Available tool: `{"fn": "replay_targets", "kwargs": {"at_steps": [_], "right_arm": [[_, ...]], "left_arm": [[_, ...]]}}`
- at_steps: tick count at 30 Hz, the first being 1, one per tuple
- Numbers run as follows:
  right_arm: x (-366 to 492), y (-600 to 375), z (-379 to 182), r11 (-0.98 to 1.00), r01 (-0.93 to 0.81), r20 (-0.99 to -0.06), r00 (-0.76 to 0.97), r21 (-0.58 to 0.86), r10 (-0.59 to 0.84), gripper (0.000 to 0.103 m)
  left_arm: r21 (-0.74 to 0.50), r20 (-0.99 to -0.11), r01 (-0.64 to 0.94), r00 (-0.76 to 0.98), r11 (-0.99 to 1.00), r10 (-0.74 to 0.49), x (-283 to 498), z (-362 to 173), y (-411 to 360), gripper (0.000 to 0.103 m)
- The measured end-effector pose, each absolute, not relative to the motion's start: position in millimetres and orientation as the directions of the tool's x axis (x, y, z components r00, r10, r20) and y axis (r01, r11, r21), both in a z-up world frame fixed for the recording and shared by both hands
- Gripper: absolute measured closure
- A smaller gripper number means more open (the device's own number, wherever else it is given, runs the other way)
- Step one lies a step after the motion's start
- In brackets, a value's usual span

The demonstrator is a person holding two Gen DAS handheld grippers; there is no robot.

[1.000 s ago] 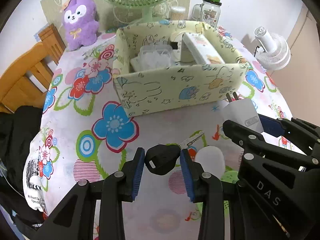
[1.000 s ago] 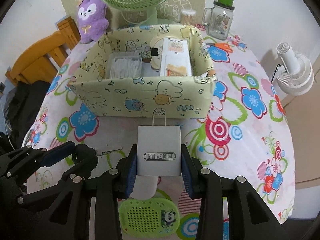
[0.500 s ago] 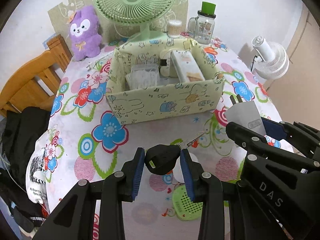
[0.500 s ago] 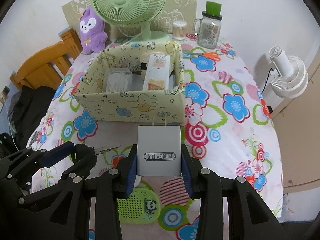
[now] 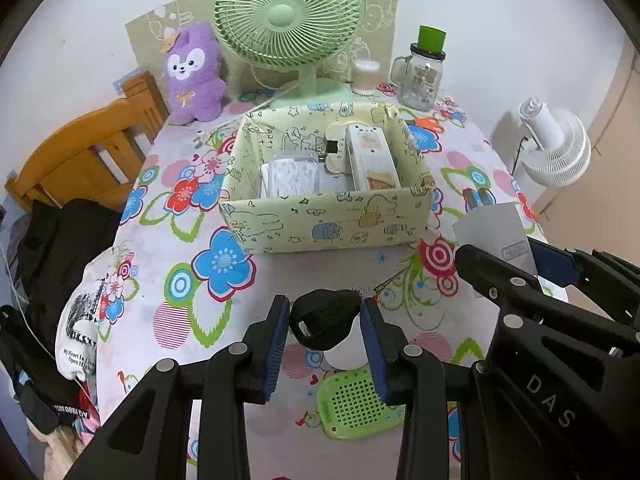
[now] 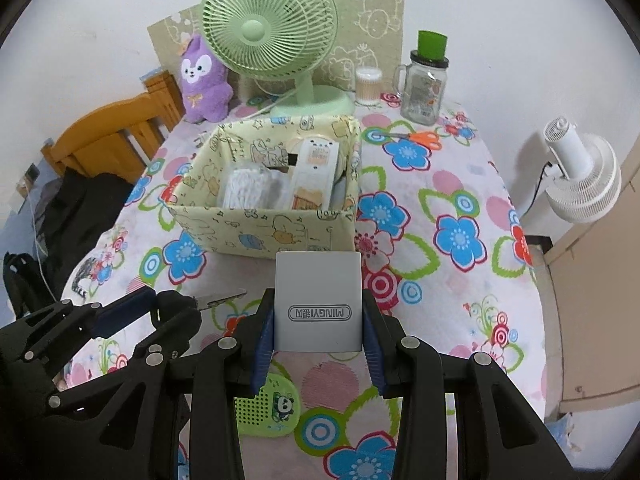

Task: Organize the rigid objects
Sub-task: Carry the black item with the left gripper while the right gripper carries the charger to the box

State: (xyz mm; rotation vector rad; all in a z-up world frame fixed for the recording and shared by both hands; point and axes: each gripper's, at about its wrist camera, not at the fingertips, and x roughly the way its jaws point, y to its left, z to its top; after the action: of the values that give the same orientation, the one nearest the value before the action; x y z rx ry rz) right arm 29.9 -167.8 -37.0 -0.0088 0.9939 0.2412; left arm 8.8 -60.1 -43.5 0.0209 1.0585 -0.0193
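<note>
Key with a black head sits clamped in the left gripper, its metal blade poking ahead. White charger is squeezed in the right gripper, prongs hidden behind its body. Ahead of both stands the patterned box; its clear tub's contents are hard to make out.

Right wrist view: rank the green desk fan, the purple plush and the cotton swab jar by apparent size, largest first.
1. green desk fan
2. purple plush
3. cotton swab jar
All stand along the far table edge, so nearness hardly skews this.
</note>
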Motion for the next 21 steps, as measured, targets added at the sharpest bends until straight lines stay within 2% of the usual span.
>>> {"fn": "replay_targets", "kwargs": {"at_steps": [21], "right_arm": [[82,-158,-18,0.975,-0.184,-0.817,0.539,0.124,0.206,0.061]], "left_arm": [[0.01,-0.86,0.042,0.511,0.999,-0.013,65,-29,-46,0.066]]}}
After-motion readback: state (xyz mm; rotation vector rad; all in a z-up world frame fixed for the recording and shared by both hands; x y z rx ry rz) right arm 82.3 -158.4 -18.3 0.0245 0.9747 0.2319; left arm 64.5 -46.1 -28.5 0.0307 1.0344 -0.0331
